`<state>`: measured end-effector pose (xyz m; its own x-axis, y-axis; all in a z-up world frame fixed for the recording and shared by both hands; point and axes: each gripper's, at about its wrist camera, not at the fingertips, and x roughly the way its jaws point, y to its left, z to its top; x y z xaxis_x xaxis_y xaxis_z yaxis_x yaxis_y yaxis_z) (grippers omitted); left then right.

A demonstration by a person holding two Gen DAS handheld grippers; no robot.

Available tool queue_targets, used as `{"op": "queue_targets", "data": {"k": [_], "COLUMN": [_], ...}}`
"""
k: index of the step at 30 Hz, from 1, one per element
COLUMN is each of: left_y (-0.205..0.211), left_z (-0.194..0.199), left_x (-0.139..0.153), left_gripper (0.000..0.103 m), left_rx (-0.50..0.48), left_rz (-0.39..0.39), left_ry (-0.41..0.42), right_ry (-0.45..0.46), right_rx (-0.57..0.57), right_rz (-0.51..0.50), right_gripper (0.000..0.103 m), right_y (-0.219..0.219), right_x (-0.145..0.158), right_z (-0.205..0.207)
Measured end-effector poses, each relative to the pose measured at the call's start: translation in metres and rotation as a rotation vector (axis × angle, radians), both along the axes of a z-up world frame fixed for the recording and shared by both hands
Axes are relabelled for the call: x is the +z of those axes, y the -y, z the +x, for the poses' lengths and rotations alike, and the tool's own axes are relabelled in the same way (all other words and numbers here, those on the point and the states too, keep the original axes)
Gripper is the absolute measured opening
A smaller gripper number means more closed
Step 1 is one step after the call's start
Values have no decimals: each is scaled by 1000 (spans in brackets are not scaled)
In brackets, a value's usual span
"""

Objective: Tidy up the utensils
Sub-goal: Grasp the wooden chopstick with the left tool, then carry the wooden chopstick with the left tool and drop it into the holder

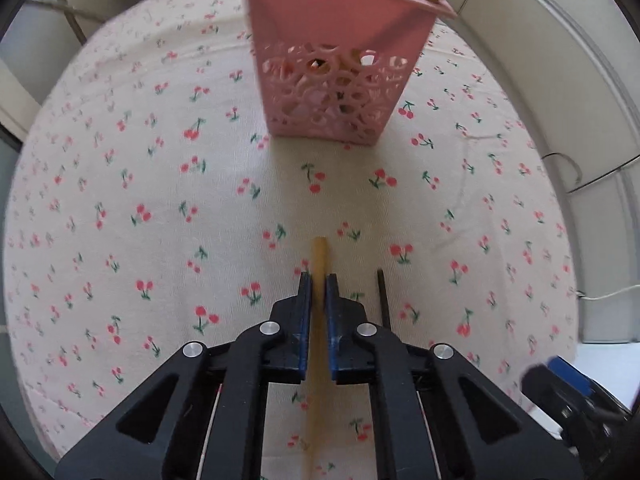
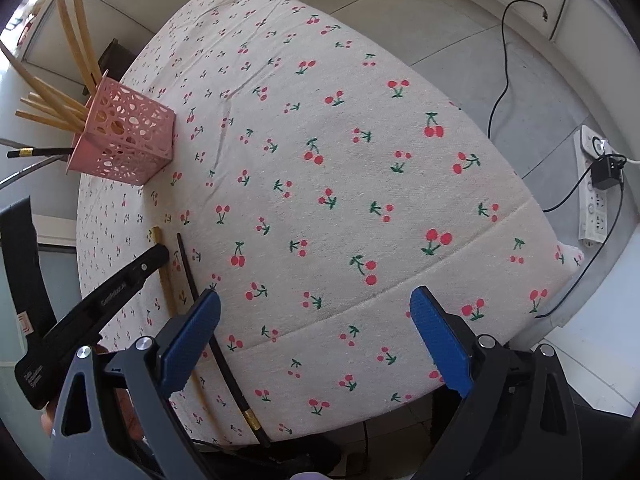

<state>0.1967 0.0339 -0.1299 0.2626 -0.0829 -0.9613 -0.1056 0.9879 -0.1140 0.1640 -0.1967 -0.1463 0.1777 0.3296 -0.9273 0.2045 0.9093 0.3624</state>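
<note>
The left gripper [image 1: 319,280], black-armed with blue-faced pads, is clenched on a pale wooden chopstick [image 1: 320,256] that runs lengthwise between its jaws, the blunt tip sticking out just past the fingertips and the rest trailing back under the mechanism toward the near table edge; the right wrist view shows this same stick lying along the cloth with the black arm across it. Just to the right of it, close by and roughly parallel, lies a thin black chopstick [image 1: 383,300], not gripped; in the right wrist view it shows a gold band near its end, which reaches the table's near edge. Both rest on a round table covered with a cream cloth printed with red cherries [image 1: 140,200]. Farther ahead of the left gripper, well apart from the held stick, stands a pink plastic openwork basket [image 1: 332,88], upright on the cloth, with several more pale wooden chopsticks [image 2: 60,108] leaning out of its top, and one black gold-banded one among them. The right gripper [image 2: 316,340] hangs released, its blue pads spread wide over the near rim of the table with nothing between them. On the grey tiled floor beyond the table lies a white power strip [image 2: 594,200] with a black adapter and cables.
</note>
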Motion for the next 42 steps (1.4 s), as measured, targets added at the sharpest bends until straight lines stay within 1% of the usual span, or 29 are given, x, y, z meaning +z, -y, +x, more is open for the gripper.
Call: {"op": "queue_targets", "data": {"k": [1, 2, 6, 11, 15, 18, 20, 21, 22, 23, 25, 27, 28, 29, 31, 32, 34, 36, 39, 42], "left_y": [-6, -11, -21, -24, -37, -41, -43, -44, -45, -45, -46, -45, -45, -44, -44, -43, -44, -44, -46, -47], "left_z": [-3, -7, -23, -38, -41, -43, -44, -46, -46, -46, -47, -48, -48, -48, -48, -47, -47, -48, -49, -51], "left_x": [1, 3, 28, 65, 83, 91, 95, 97, 98, 98, 101, 103, 103, 103, 102, 101, 102, 102, 104, 108], "left_gripper": [6, 6, 6, 6, 7, 7, 7, 7, 7, 7, 7, 7, 7, 7, 7, 7, 7, 7, 7, 7], "left_rx": [5, 8, 6, 19, 44, 63, 70, 74, 77, 78, 83, 84, 84, 84, 84, 84, 85, 87, 85, 87], "left_rz": [-12, -4, 79, 198, 238, 235, 228, 222, 218, 214, 206, 203, 203, 203, 202, 202, 201, 196, 166, 129], "left_ry": [3, 12, 96, 222, 281, 309, 322, 329, 333, 336, 345, 350, 352, 352, 352, 352, 352, 353, 358, 372], "right_ry": [2, 6, 25, 40, 63, 102, 141, 159, 190, 196, 216, 226, 228, 226, 219, 215, 205, 203, 200, 236], "right_rx": [8, 15, 45, 130, 199, 284, 361, 381, 405, 416, 444, 453, 451, 447, 432, 423, 401, 385, 346, 304], "right_rz": [-7, -17, -67, -127, -173, -246, -323, -346, -331, -328, -319, -310, -302, -291, -271, -255, -225, -225, -194, -172], "right_gripper": [93, 93, 93, 93, 93, 93, 90, 83, 72, 67, 39, 26, 21, 19, 10, 8, 7, 6, 5, 5], "right_y": [-5, -9, -27, -65, -94, -118, -134, -139, -143, -146, -149, -150, -148, -145, -138, -133, -124, -118, -101, -86], "right_x": [0, 0, -1, -6, -10, -13, -15, -14, -12, -10, -7, -4, -3, -3, -3, -3, -5, -6, -7, 1], "right_z": [1, 2, 7, 14, 18, 19, 17, 16, 15, 14, 14, 16, 16, 18, 22, 22, 24, 26, 34, 36]}}
